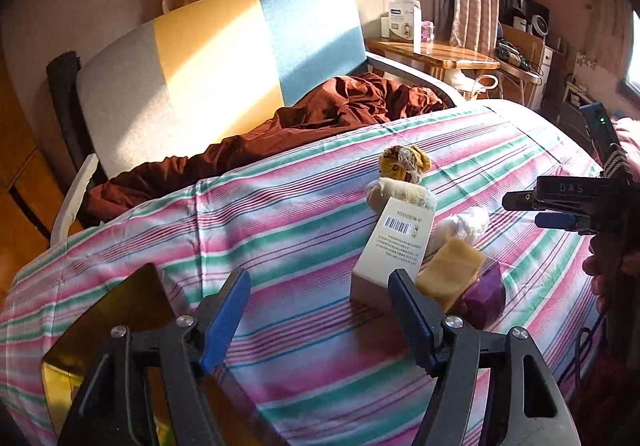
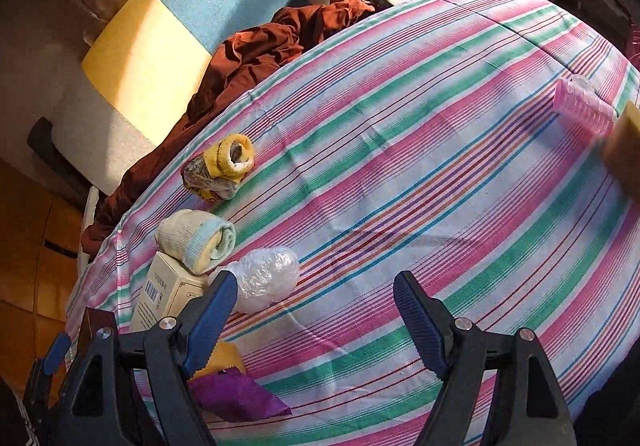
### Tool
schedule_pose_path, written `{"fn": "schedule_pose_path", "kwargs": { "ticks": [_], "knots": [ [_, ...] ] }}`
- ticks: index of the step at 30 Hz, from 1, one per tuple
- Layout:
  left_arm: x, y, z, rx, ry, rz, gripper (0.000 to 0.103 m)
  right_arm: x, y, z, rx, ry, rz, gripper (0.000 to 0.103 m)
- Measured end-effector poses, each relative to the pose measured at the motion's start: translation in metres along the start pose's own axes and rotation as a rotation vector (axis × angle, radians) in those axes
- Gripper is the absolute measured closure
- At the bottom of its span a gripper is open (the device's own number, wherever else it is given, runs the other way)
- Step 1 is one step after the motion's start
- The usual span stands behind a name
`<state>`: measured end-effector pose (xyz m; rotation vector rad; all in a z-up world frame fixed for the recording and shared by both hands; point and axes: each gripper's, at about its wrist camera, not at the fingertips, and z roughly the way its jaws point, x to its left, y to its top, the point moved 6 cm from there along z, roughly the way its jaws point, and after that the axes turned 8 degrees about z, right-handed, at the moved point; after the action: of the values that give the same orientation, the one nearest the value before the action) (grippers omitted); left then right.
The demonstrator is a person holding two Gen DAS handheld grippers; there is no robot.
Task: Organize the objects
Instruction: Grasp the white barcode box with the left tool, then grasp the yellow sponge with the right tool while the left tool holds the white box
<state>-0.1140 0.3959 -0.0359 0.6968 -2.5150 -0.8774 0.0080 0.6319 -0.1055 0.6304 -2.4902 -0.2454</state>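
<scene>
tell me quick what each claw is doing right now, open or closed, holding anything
Left claw: open, holding nothing, above the striped bedspread near the white box.
Right claw: open, holding nothing, above the bedspread.

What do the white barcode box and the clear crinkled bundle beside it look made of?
White barcode box: matte printed cardboard, judging by its sharp folded edges. Clear crinkled bundle: probably thin glossy plastic film, wrinkled and translucent with highlights.
</scene>
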Motion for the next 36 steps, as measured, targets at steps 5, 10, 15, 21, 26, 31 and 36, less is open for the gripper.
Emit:
{"fn": "schedule_pose_path", "kwargs": {
  "ticks": [5, 10, 15, 21, 26, 31, 36],
  "knots": [
    [-0.017, 0.019, 0.052, 0.086, -0.095, 0.066, 0.027, 0.000, -0.002, 0.002, 0.022, 0.014, 0.004, 0.021],
    [-0.042, 0.029, 0.087, 0.136, -0.166, 0.146, 0.020, 0.004, -0.008, 0.005, 0.054, 0.042, -0.008, 0.021],
    [-0.065, 0.031, 0.107, 0.173, -0.218, 0.205, 0.017, 0.009, -0.017, 0.005, 0.081, 0.070, -0.025, 0.021],
    [-0.047, 0.018, 0.115, 0.212, -0.252, 0.018, 0.052, -0.004, -0.015, 0.012, 0.109, 0.063, 0.042, 0.021],
    [-0.036, -0.014, 0.085, 0.180, -0.206, -0.108, 0.052, 0.003, -0.013, 0.004, 0.074, 0.080, 0.011, 0.021],
    [-0.039, -0.044, 0.054, 0.178, -0.183, -0.156, 0.052, 0.011, -0.014, 0.002, 0.074, 0.102, -0.021, 0.021],
    [-0.065, -0.071, 0.023, 0.163, -0.211, -0.117, 0.052, 0.018, -0.020, 0.010, 0.094, 0.063, -0.088, 0.021]
  ]
}}
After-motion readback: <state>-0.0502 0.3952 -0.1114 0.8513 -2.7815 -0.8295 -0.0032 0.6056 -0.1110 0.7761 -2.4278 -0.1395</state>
